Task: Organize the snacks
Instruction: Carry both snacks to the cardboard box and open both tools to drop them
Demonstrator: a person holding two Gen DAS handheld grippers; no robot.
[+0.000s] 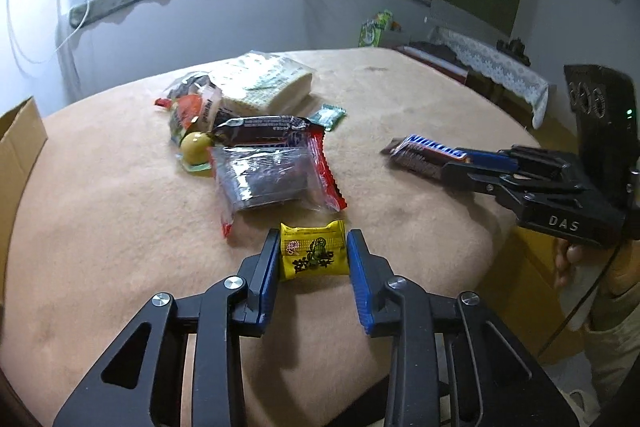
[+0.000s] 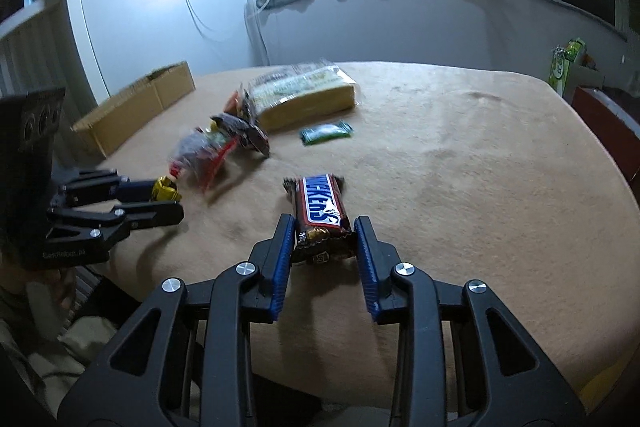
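Black linkage arms fill the bottom of the left wrist view; the left gripper (image 1: 313,255) has its blue pads closed against both sides of a small yellow candy packet with a green printed figure (image 1: 313,251), low centre of frame. Whether the packet is lifted or resting on the tan fuzzy tablecloth (image 1: 400,115) cannot be told.

Right gripper (image 2: 325,239), low centre of its own view, is clamped on the near end of a brown Snickers bar with a blue logo (image 2: 320,207), which juts forward over the cloth.

Just beyond the yellow packet, centre frame: a clear plastic bag of dark snacks (image 1: 266,179), with a dark wrapped bar with red ends (image 1: 264,129) behind it. Left of these, a yellow ball-shaped sweet (image 1: 195,147).

Further up, a large clear-wrapped pack of pale wafers (image 1: 266,83). To its right, lying alone, a small green packet (image 1: 330,115).

Far left edge: a brown cardboard box (image 1: 18,147).
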